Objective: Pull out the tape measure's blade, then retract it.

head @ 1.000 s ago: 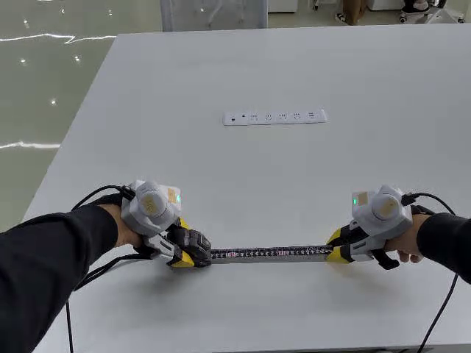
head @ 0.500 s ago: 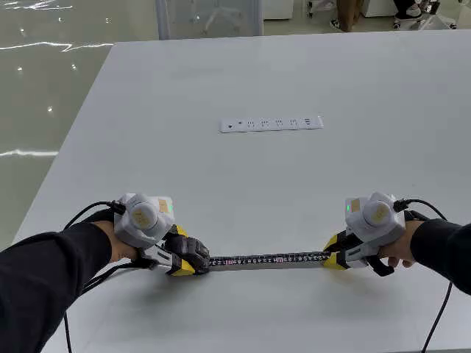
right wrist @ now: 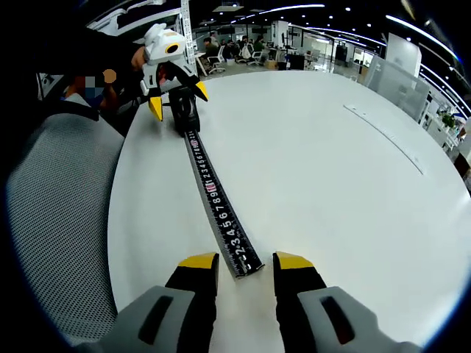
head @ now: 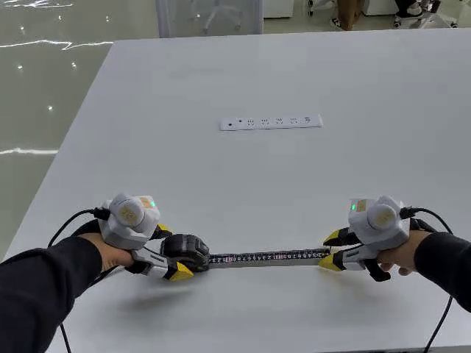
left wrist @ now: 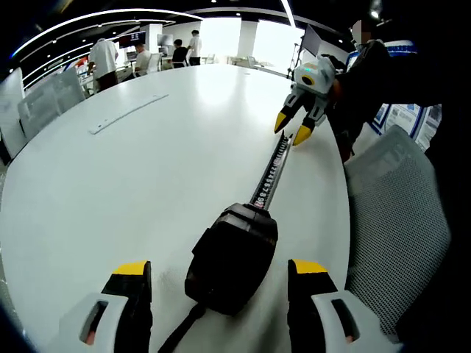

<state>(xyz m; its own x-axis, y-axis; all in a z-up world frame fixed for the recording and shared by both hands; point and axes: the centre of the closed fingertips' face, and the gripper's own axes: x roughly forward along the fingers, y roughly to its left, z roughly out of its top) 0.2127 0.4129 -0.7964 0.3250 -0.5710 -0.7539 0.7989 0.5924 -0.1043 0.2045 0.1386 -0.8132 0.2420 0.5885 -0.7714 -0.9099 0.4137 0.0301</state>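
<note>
The case (left wrist: 232, 257) is being straddled, not gripped, by the wide left claw (left wrist: 218, 268); the blade (right wrist: 219, 209) tip is being flanked, untouched, by the parted right claw (right wrist: 246, 262).

head: high, downward | gripper views: low, opposed, sharing blade (head: 268, 257)

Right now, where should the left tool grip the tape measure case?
Across its two broad sides, from the rear, opposite the blade. The case stands upright inside the open left tool, so closing there should leave the blade free.
</note>
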